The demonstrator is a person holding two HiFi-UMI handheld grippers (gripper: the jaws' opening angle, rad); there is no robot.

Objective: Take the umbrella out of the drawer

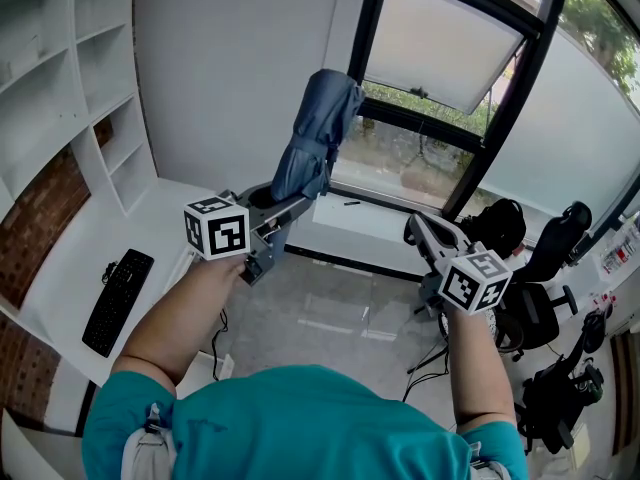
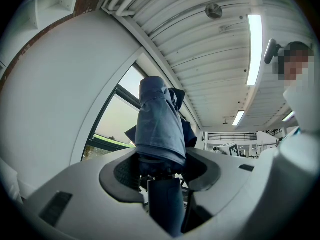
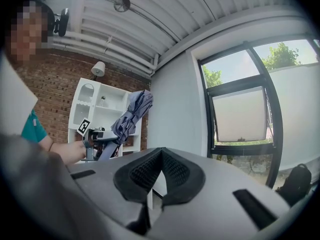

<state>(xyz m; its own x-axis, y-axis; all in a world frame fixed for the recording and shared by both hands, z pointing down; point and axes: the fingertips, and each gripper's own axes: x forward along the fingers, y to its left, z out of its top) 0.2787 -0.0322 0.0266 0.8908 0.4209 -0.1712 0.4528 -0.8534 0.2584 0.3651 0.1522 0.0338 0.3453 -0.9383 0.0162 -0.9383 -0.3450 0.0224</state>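
A folded blue-grey umbrella [image 1: 315, 133] stands upright in the air in front of the window, with my left gripper [image 1: 266, 204] shut on its lower end. In the left gripper view the umbrella's canopy [image 2: 160, 124] rises from between the two dark pads and its dark handle hangs below them. My right gripper [image 1: 421, 231] is raised at the right, apart from the umbrella, its pads closed together with nothing between them. The right gripper view shows the shut right gripper [image 3: 159, 156] close up and, farther left, the umbrella [image 3: 131, 113] in the other hand. No drawer shows in any view.
A white desk [image 1: 60, 268] with a black keyboard [image 1: 118, 300] lies at the left, below white wall shelves [image 1: 95, 88]. A tilted window [image 1: 440, 58] and its sill [image 1: 370, 216] are ahead. Black office chairs [image 1: 545, 258] and a dark backpack [image 1: 500, 225] stand at the right.
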